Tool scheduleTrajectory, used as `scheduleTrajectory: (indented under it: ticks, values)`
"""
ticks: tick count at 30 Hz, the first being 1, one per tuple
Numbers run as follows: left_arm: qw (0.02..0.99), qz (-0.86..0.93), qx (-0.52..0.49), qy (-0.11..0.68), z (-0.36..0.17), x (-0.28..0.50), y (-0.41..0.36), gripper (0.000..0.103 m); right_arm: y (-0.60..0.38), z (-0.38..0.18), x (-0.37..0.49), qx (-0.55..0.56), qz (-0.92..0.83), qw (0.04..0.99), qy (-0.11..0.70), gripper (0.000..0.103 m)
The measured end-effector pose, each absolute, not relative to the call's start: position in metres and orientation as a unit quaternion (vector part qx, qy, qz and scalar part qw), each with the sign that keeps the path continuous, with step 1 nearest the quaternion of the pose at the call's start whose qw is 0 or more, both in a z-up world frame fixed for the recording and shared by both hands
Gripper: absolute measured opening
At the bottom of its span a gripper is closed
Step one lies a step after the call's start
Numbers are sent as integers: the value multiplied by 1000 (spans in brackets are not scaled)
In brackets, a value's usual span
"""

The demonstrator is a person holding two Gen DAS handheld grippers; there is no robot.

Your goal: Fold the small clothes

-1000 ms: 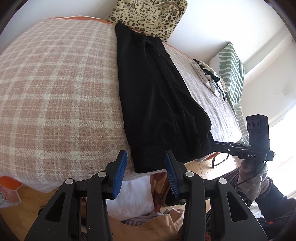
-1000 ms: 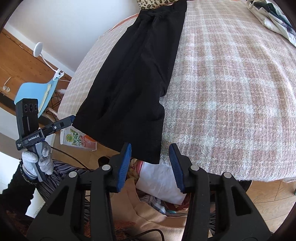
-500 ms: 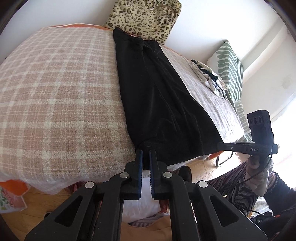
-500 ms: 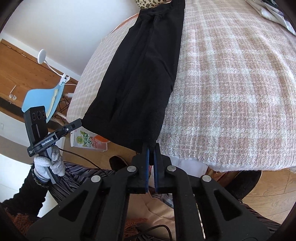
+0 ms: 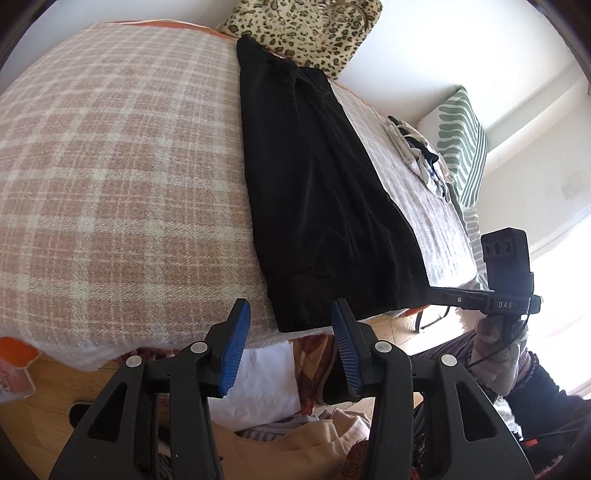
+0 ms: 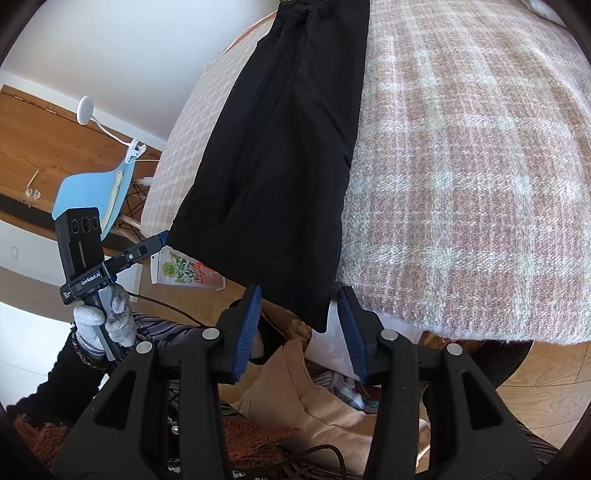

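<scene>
The black trousers (image 5: pixel 325 192) lie flat lengthwise on the bed (image 5: pixel 110 166), hem overhanging its near edge, likely so the corners can be pinched. Both grippers, left (image 5: pixel 291 347) and right (image 6: pixel 300 334), hang at that hem with jaws spread, holding nothing.

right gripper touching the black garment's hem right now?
Cannot tell. Right wrist view: the open right gripper straddles the hanging corner of the black garment, with gaps beside both pads, but depth is unclear.

Trousers (image 5: pixel 317 192) lengthwise on bed (image 5: pixel 110 166); bag (image 5: pixel 306 29) behind; clothes pile (image 5: pixel 417 155) right.
</scene>
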State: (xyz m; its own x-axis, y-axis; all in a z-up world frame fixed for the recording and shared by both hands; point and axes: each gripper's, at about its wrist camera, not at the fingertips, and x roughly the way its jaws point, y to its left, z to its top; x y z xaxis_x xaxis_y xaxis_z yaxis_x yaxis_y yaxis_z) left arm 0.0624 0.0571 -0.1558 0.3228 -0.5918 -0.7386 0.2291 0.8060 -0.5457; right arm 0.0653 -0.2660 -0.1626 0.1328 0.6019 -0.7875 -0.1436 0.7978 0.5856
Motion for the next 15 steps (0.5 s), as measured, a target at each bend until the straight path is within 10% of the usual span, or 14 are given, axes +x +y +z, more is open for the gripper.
scheduleTrajectory:
  ticks: [6, 9, 15]
  values:
    - [797, -270, -132, 525, -157, 61, 39, 10, -250, -163, 71, 176, 263, 729, 607, 33]
    - [803, -274, -127, 515, -154, 61, 38, 5, -246, -166, 74, 171, 265, 727, 610, 12]
    - [804, -279, -150, 503, -145, 65, 45, 3, -254, -167, 82, 225, 266, 720, 600, 8]
